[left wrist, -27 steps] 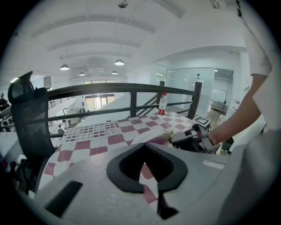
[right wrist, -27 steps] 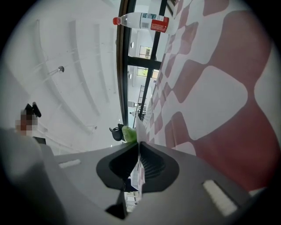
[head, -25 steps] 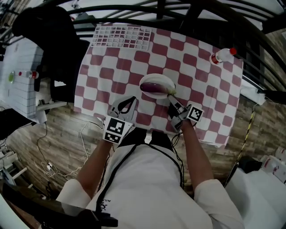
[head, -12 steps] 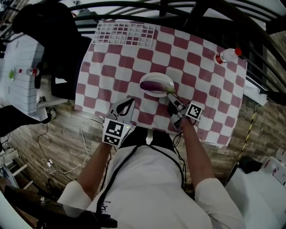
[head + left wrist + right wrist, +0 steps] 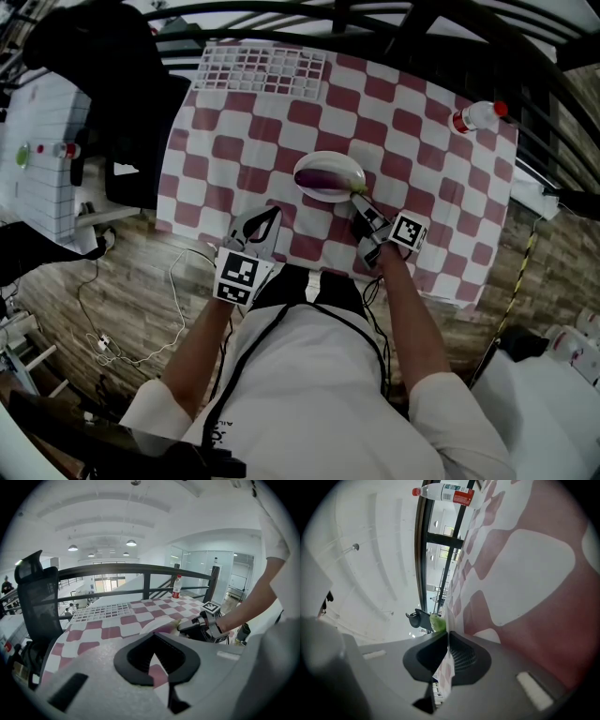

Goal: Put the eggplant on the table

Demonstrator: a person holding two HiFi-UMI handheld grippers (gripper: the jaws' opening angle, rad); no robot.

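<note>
1. A bottle [image 5: 476, 115] and a rack [image 5: 258, 70] are standing well apart from the plate [image 5: 339, 163] holding the eggplant [image 5: 323, 181].
2. The right gripper [image 5: 359, 200] is pinching its green stem [image 5: 437, 623], with the grip partly hidden.
3. The left gripper [image 5: 272, 212] is hovering closed and empty at the table [image 5: 441, 216] edge.

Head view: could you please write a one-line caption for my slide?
Right gripper at the stem end of an eggplant lying in a white dish on a checkered table.
</note>
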